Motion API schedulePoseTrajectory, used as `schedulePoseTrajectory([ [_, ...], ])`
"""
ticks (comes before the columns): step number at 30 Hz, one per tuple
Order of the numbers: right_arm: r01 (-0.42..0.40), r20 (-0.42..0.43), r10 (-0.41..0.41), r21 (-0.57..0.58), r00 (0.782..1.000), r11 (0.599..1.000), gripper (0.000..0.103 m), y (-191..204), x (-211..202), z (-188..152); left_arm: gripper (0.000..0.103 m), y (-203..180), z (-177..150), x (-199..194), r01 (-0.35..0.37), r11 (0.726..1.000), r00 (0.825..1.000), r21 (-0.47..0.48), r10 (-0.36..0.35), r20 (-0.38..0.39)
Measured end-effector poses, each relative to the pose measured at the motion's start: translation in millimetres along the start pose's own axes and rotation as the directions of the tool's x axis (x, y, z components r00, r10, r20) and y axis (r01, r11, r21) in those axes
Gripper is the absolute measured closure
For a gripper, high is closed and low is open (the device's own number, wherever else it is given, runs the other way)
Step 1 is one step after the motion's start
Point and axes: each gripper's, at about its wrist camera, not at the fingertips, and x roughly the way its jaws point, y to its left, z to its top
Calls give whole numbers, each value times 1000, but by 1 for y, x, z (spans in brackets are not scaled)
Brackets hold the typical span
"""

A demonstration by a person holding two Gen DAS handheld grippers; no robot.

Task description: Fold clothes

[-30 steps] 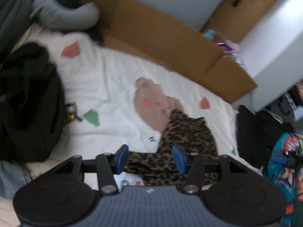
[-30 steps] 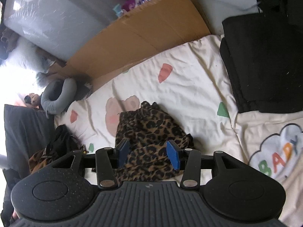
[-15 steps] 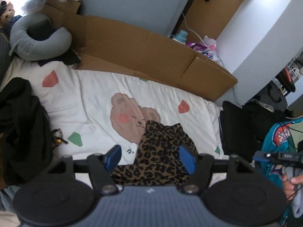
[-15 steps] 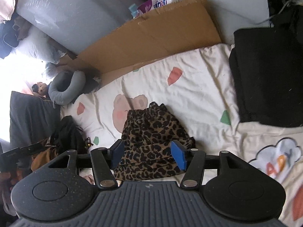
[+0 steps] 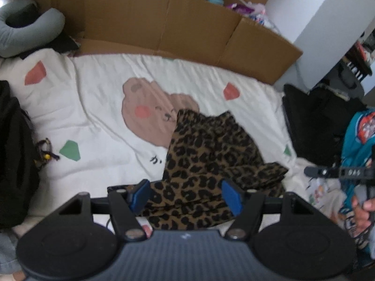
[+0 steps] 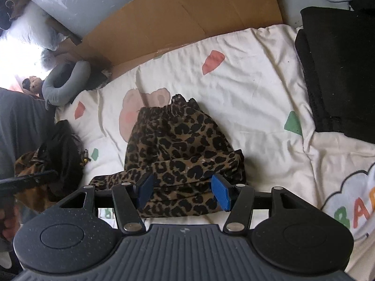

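Daylight floods in from the upper left of the right wrist view, blown out to white glare behind the grey neck pillow. The white quilt is evenly lit, with soft shadows. The left wrist view is softer and smeared throughout. Both views curve hard and darken at the corners.

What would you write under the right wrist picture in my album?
Open right gripper above a folded leopard-print garment on a cartoon-print blanket.
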Motion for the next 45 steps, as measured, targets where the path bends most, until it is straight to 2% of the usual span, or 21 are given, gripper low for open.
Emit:
schedulePoseTrajectory([
  [2,8,4,-8,-9,1000,1000,41,-4,9,-2,33,3,-8,13,3,1000,1000,-15,-3,-4],
  [8,40,17,-40,-18,999,999,41,-14,32,-8,33,9,-22,40,-16,1000,1000,19,16,15],
  [12,54,24,-52,-63,998,997,41,-13,42,-11,33,16,-31,50,-4,1000,1000,-9,4,28],
  [17,59,43,-54,-118,998,991,42,-13,54,-17,33,15,-49,67,-14,999,1000,44,14,9],
  [20,62,50,-56,-127,997,990,42,-13,59,-21,34,20,-60,72,-11,1000,1000,-7,11,6],
  [22,63,42,-57,-139,997,988,42,-11,63,-26,35,24,-65,72,6,999,1000,-42,-6,7],
  [30,71,-4,-73,-188,997,980,42,0,80,-47,38,22,-80,79,-1,1000,1000,-17,1,5],
  [34,89,-17,-94,-205,995,975,43,0,85,-53,40,23,-88,94,-15,1000,999,-7,15,-41],
  [37,111,-13,-116,-215,993,970,45,0,87,-54,40,26,-92,102,-14,1000,998,-10,14,-53],
  [39,134,-11,-140,-224,990,965,52,0,88,-56,40,28,-91,105,-24,1000,998,-6,23,-52],
  [45,173,-13,-181,-242,983,955,53,1,83,-57,40,30,-86,104,-41,999,999,2,41,-36],
])
